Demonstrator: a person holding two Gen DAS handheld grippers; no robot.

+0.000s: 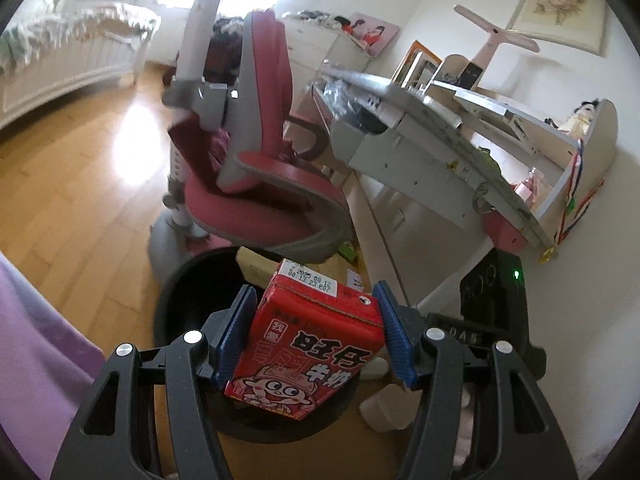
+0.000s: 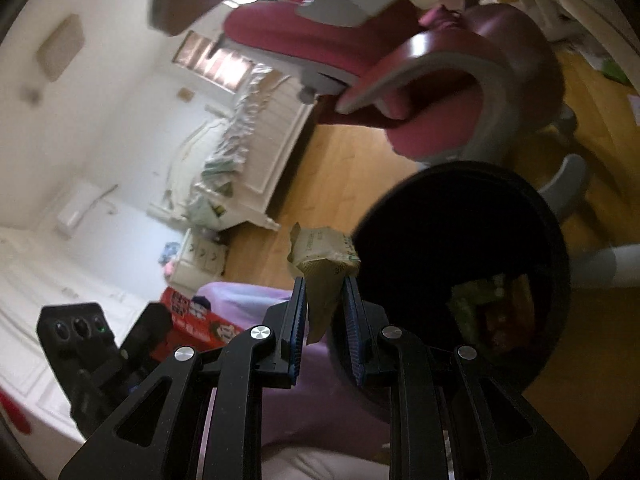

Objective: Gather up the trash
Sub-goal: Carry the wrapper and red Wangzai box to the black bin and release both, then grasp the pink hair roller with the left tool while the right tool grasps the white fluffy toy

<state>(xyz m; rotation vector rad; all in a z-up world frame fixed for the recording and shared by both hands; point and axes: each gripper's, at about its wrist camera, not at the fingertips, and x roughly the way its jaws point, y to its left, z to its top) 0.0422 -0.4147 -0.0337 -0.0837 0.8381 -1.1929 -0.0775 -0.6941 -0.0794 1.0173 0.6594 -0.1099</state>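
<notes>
Your left gripper point(image 1: 316, 334) fills the near edge of its view, blue pads clamped on either side of a red milk carton point(image 1: 308, 344), which sits tilted between them with its printed top pointing away from you. Behind and below the carton stands the black trash bin point(image 1: 188, 300) on the wooden floor point(image 1: 72, 168), its round mouth partly covered by the carton. Beyond the bin you see the pink swivel chair point(image 1: 260, 140), and to its right the white desk point(image 1: 440, 120) with cluttered shelves. A lilac sleeve point(image 1: 36, 340) edges in at the left.

Your right gripper point(image 2: 325, 312) has its jaws drawn close together, pinching a crumpled beige paper wrapper point(image 2: 324, 264) that sticks up past the fingertips. That wrapper hangs just beside the left rim of the same bin point(image 2: 460, 264), whose dark inside shows some green and reddish scraps at the bottom. The carton and the left gripper show at the lower left of this view. A white bed point(image 2: 240, 152) stands against the far wall.
</notes>
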